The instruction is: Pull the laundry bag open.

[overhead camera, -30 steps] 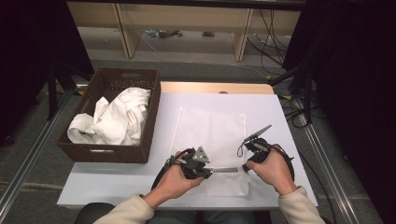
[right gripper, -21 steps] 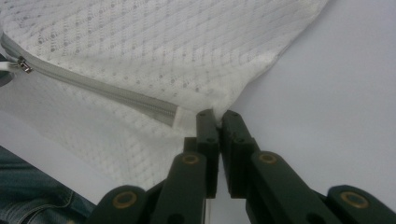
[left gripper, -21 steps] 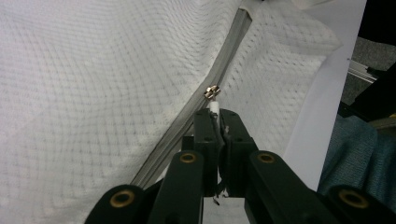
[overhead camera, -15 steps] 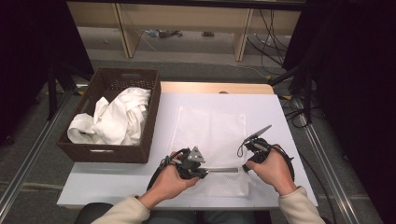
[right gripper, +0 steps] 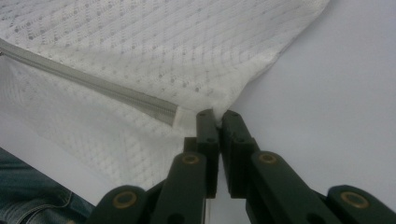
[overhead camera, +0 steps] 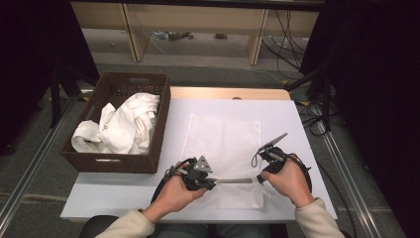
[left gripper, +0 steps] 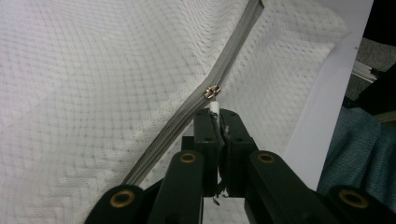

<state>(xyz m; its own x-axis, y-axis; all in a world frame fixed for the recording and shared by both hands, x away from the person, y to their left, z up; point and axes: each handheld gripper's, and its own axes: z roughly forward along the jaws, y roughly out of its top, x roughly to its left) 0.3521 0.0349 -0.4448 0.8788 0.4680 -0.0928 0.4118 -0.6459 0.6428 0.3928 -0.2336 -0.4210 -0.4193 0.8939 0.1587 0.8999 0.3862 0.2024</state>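
White mesh laundry bag [overhead camera: 223, 148] lies flat mid-bench [overhead camera: 297, 119], wicker basket [overhead camera: 148, 148] of cloth to its left. Step: working the zipper [left gripper: 187, 109]. Right tongs [right gripper: 215, 114] clamped on the bag's corner; left tongs [left gripper: 219, 114] closed on the white pull tab [left gripper: 214, 105]. Next, probably: steady pull along the track, corner held taut.

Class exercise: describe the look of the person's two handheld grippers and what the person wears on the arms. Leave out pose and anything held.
Both grippers, the left gripper and the right gripper, are black with two flat black jaws on linkage arms joined by brass-coloured pivot pins. The left one carries a grey three-cornered plate. A black cable trails from it. The sleeves are cream-coloured.
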